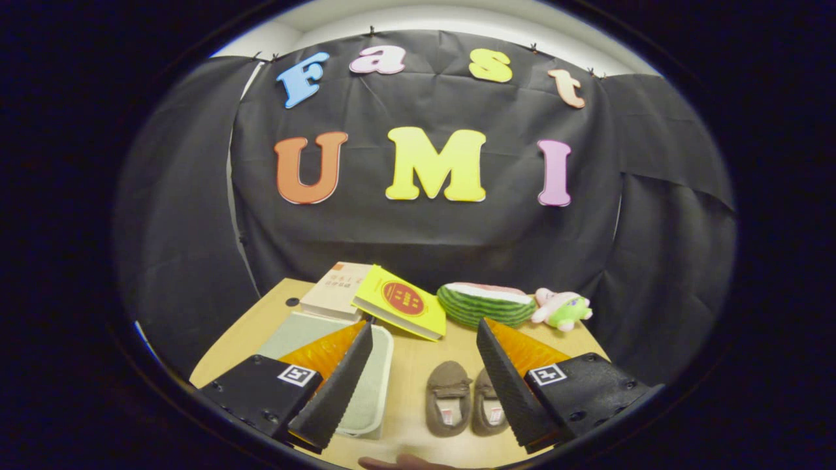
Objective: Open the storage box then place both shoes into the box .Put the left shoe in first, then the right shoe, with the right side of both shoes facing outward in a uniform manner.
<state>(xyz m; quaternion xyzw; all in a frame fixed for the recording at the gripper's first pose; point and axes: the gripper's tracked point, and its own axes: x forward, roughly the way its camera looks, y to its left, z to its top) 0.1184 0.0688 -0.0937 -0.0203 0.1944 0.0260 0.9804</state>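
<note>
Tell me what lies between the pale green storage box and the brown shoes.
Gripper view: only bare wooden tabletop separates the pale green storage box from the brown shoes; the open tongs hover above.

Booth with a light wooden worktop (pixel 418 365) against draped black cloth (pixel 424 228).

The cloth wall covers the middle and both sides of the frame, clipped along its top edge — above it, at the upper centre, a strip of pale wall (pixel 457 19) shows, evenly lit.

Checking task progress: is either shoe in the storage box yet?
No: both shoes sit on the table beside the closed storage box.
</note>
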